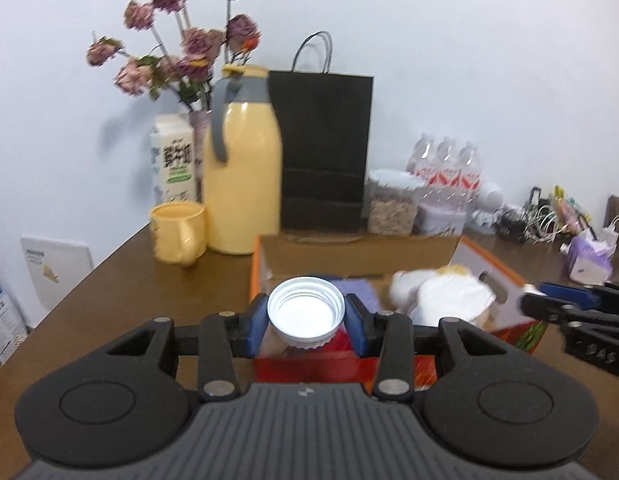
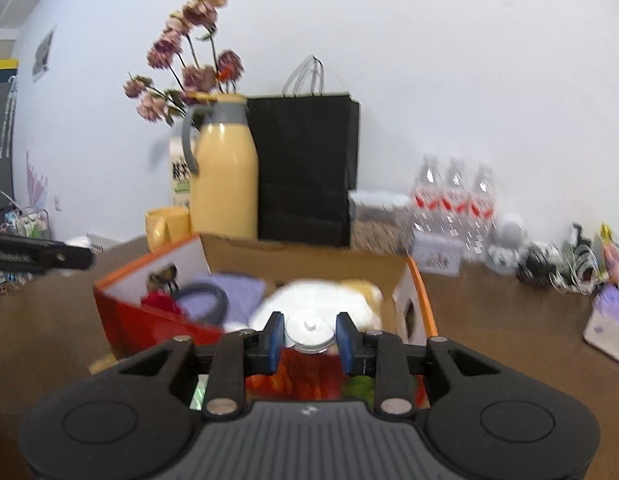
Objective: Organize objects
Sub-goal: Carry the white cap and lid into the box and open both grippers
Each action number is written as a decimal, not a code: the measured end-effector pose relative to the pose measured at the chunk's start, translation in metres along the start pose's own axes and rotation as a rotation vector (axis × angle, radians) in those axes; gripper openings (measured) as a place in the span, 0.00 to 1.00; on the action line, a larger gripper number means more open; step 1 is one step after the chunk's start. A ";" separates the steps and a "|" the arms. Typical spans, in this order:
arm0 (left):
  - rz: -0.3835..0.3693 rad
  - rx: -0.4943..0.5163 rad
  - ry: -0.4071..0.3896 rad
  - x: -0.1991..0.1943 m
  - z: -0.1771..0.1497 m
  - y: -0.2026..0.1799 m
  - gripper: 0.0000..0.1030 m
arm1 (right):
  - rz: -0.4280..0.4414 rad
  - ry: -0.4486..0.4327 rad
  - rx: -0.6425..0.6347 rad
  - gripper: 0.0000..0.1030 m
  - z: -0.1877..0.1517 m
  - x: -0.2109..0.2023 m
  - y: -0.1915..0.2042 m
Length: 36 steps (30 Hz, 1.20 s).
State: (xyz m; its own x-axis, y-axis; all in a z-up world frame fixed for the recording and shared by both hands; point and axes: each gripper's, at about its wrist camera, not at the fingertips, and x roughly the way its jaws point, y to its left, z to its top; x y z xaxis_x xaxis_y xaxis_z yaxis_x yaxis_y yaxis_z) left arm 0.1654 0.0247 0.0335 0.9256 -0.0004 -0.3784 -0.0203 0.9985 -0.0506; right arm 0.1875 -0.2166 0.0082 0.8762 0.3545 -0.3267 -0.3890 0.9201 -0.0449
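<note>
My left gripper (image 1: 306,320) is shut on a white bottle (image 1: 306,310) with an open threaded mouth, held over the near edge of an orange cardboard box (image 1: 256,264). My right gripper (image 2: 309,336) is shut on a small white cap (image 2: 309,330), held over the same box (image 2: 421,280). The box holds a white and yellow soft toy (image 1: 441,296), a purple cloth (image 2: 237,296) and a grey ring-shaped item (image 2: 205,292). The right gripper also shows at the right edge of the left wrist view (image 1: 569,312).
On the brown table (image 1: 149,280) behind the box stand a yellow thermos jug (image 1: 241,176), a yellow mug (image 1: 177,232), a milk carton (image 1: 173,160), a vase of dried roses (image 1: 181,52), a black paper bag (image 1: 325,148), a cereal jar (image 1: 391,204), water bottles (image 1: 445,172) and tangled cables (image 1: 541,220).
</note>
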 end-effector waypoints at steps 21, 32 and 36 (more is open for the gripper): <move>0.082 -0.067 0.014 0.108 0.030 -0.020 0.40 | -0.005 0.050 0.015 0.26 0.034 0.129 0.024; 0.087 -0.044 0.033 0.112 0.017 -0.017 0.59 | -0.005 0.099 0.028 0.29 0.021 0.135 0.018; 0.105 -0.034 0.001 0.104 0.017 -0.017 0.98 | -0.029 0.092 0.034 0.81 0.020 0.126 0.013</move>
State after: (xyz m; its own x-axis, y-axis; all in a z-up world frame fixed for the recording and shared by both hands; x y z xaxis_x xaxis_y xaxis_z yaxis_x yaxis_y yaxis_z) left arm 0.2683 0.0084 0.0111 0.9176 0.1036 -0.3837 -0.1295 0.9907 -0.0422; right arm 0.2989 -0.1567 -0.0150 0.8565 0.3123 -0.4109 -0.3526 0.9355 -0.0240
